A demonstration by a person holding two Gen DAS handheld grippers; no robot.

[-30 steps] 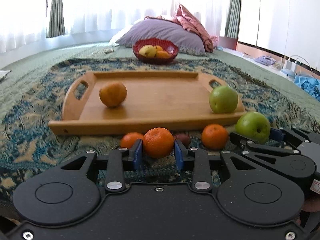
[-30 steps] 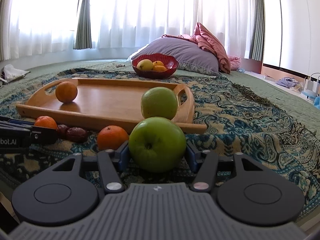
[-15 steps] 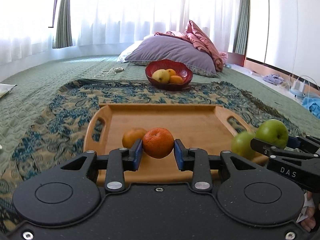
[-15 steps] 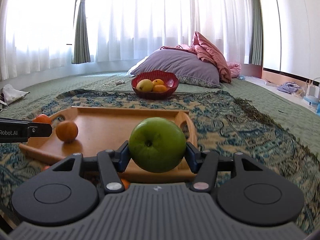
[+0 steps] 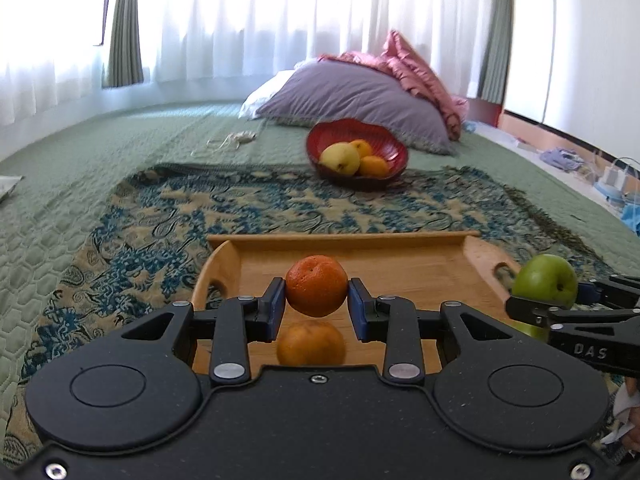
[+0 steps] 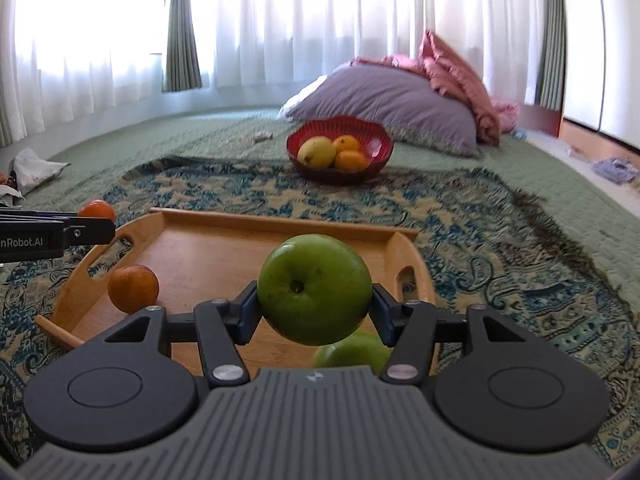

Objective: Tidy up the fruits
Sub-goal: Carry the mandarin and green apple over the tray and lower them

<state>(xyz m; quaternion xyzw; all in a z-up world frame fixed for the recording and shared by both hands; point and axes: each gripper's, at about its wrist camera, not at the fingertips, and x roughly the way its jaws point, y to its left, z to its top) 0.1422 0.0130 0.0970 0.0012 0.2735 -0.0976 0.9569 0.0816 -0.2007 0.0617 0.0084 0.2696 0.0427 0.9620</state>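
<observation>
My left gripper is shut on an orange and holds it above the wooden tray. Another orange lies on the tray right below it. My right gripper is shut on a green apple and holds it above the tray's right part. A second green apple lies on the tray under it, partly hidden. The tray's orange also shows in the right wrist view. The right gripper with its apple shows at the right of the left wrist view.
The tray sits on a blue patterned blanket over green bedding. A red bowl with a yellow fruit and oranges stands beyond the tray. A purple pillow and pink cloth lie behind it. Crumpled paper lies far left.
Both grippers have lifted their fruit from the blanket in front of the tray and carried it forward over the tray. The loose fruit in front of the tray has dropped out of view.
</observation>
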